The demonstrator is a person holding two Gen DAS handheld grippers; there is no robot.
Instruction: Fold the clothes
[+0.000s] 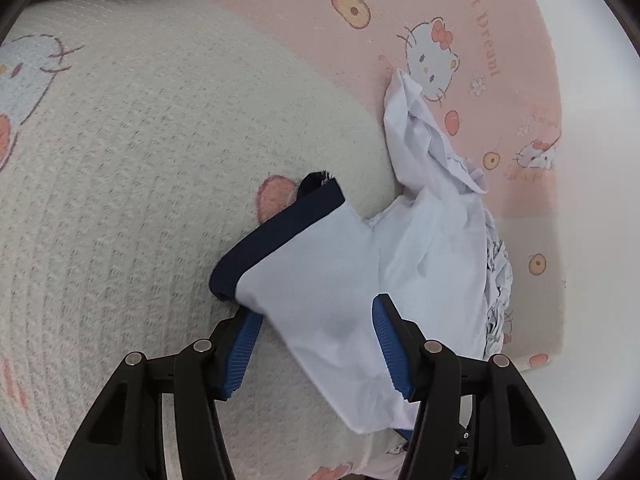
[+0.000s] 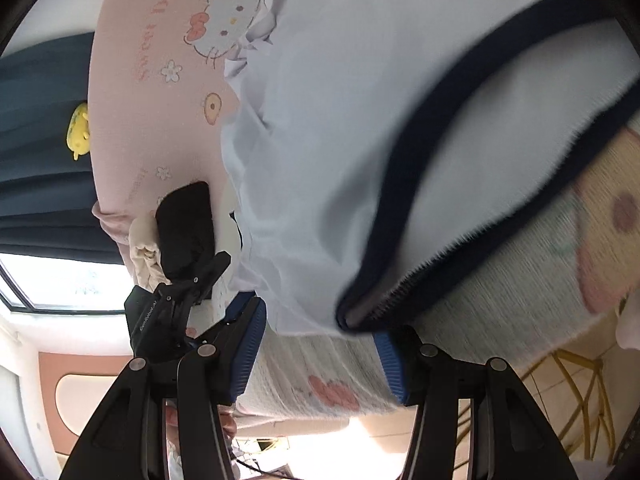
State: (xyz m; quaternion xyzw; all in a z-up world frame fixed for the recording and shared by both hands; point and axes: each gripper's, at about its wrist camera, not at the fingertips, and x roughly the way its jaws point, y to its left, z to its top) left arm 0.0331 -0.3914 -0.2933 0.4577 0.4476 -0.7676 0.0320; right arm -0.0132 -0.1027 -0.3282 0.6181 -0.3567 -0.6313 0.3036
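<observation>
- White garment with navy trim lies on the cat-print blanket, straight in front of both grippers.
- Left gripper: jaws spread wide, cloth lying between the blue pads, nothing pinched.
- Right gripper: jaws also apart; navy edge sits just at the fingertips, probably not clamped, though the view is blurred.
- Mid: near half of the garment looks flat and smooth.
- Far: the rest is bunched and crumpled over the pink border.
- Progress: not neatly folded; far part needs flattening, then folding. Fits either spreading out or mid-fold.
</observation>
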